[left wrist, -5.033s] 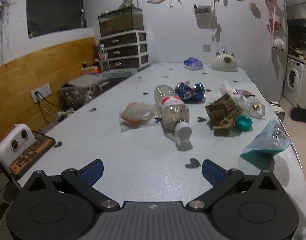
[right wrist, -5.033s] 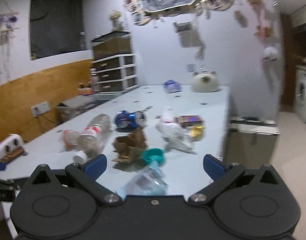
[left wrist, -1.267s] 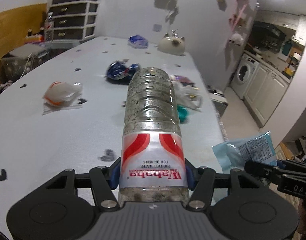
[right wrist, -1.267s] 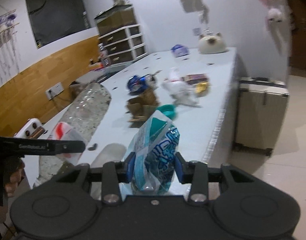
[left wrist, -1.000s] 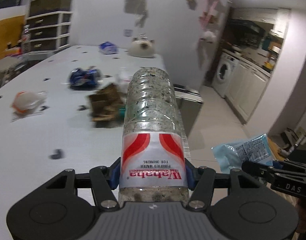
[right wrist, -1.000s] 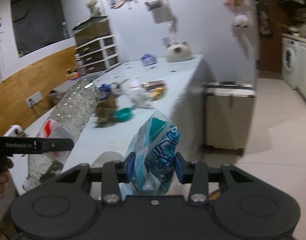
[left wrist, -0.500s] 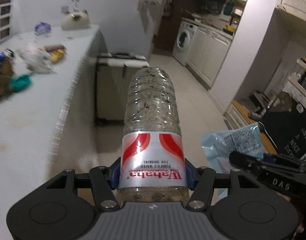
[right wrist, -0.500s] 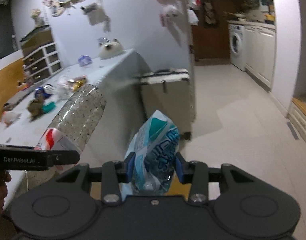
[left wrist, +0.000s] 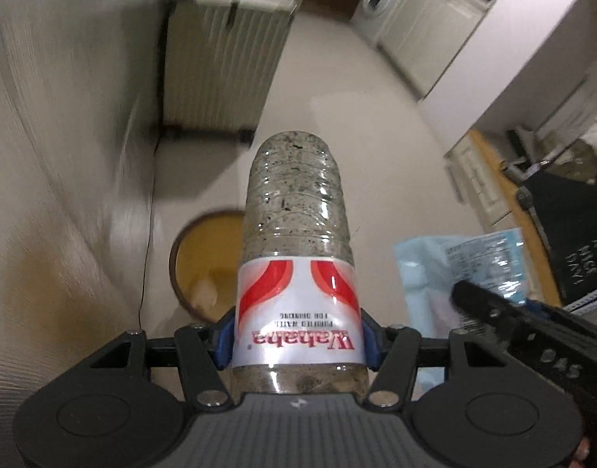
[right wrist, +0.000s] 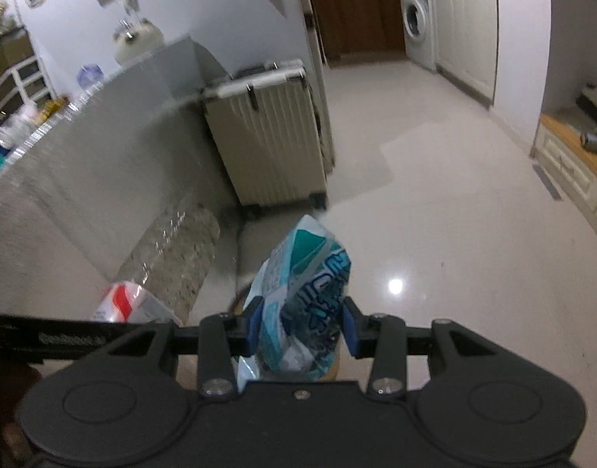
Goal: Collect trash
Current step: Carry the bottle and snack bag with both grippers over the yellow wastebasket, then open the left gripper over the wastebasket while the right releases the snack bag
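Note:
My left gripper (left wrist: 296, 337) is shut on a dirty clear plastic bottle (left wrist: 296, 241) with a red and white label, its base pointing forward. It hangs above a round brown trash bin (left wrist: 199, 265) with a yellow liner on the floor. My right gripper (right wrist: 301, 325) is shut on a blue and teal plastic snack bag (right wrist: 304, 296). The bag (left wrist: 454, 269) also shows at the right of the left wrist view, and the bottle (right wrist: 170, 265) at the left of the right wrist view. The bin is mostly hidden in the right wrist view.
The grey table side (right wrist: 84, 163) rises at the left, with trash still on its top. A beige ribbed suitcase (right wrist: 267, 136) stands on the pale tiled floor beside it. White cabinets and a washing machine (right wrist: 417, 19) are far right. A black board (left wrist: 571, 226) stands right of the bin.
Both grippers have swung away from the table top and tilted down toward the floor. The trash bin has come into the left wrist view under the bottle. Both holds are unchanged.

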`<action>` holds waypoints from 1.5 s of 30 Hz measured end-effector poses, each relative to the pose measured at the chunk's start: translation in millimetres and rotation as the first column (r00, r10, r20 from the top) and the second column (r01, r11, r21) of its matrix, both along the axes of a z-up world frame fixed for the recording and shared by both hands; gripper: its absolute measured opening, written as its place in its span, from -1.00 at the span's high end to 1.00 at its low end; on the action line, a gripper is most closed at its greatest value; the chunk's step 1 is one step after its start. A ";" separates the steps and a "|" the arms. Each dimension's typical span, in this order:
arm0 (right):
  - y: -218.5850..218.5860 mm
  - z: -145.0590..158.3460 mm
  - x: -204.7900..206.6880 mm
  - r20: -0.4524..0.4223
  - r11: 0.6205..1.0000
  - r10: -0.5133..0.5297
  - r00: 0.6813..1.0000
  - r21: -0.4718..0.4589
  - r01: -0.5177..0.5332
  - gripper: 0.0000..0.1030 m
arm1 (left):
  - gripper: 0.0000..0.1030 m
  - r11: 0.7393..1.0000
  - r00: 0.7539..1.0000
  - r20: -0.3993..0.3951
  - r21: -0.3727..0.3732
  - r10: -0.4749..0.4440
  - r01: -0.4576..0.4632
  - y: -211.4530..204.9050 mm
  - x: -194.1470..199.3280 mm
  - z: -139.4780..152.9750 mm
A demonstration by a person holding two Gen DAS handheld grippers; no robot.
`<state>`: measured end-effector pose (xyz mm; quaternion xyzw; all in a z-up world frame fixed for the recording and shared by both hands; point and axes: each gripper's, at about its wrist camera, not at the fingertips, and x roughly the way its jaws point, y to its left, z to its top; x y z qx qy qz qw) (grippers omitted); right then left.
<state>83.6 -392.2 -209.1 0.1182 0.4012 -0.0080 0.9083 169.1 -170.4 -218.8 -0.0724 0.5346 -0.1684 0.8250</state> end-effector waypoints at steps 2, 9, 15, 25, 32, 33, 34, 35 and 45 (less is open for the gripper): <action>0.4 -19.3 14.1 -0.030 1.000 -0.003 1.000 0.003 0.004 0.18 | -0.17 1.000 0.998 -0.065 0.009 0.022 -0.021 1.4 15.3 -30.0; 11.0 -92.2 70.9 -0.107 1.000 0.007 0.994 0.021 -0.005 0.17 | -0.18 0.997 0.977 -0.211 0.067 0.040 -0.027 -1.3 71.4 -116.9; 24.9 -151.1 105.0 -0.184 1.000 0.003 0.983 0.022 0.001 0.16 | -0.18 0.993 0.951 -0.300 0.112 0.072 -0.040 5.6 100.6 -174.8; 19.4 -200.8 144.0 -0.247 0.999 -0.023 0.969 0.023 0.030 0.16 | -0.20 0.993 0.945 -0.319 0.114 0.070 -0.035 -6.2 138.1 -220.2; 14.5 -219.1 170.4 -0.221 0.995 -0.054 0.974 0.066 0.071 0.08 | -0.68 0.989 0.956 -0.290 0.148 0.035 0.009 -13.1 154.7 -224.1; 14.9 -222.2 174.7 -0.225 0.994 -0.056 0.973 0.076 0.074 0.03 | -0.68 0.987 0.956 -0.290 0.160 0.033 0.014 -12.1 155.7 -224.9; 15.4 -225.0 177.8 -0.230 0.994 -0.056 0.972 0.083 0.077 0.01 | -0.68 0.986 0.956 -0.290 0.169 0.037 0.013 -10.3 156.4 -225.7; 17.0 -228.3 182.0 -0.240 0.993 -0.061 0.969 0.086 0.083 -0.02 | -0.68 0.985 0.956 -0.290 0.174 0.041 0.011 -8.3 156.8 -226.6; 30.5 -248.2 193.5 -0.314 0.998 0.012 0.949 0.061 0.008 -0.30 | -0.68 0.979 0.945 -0.319 0.202 0.072 -0.006 5.0 155.2 -238.2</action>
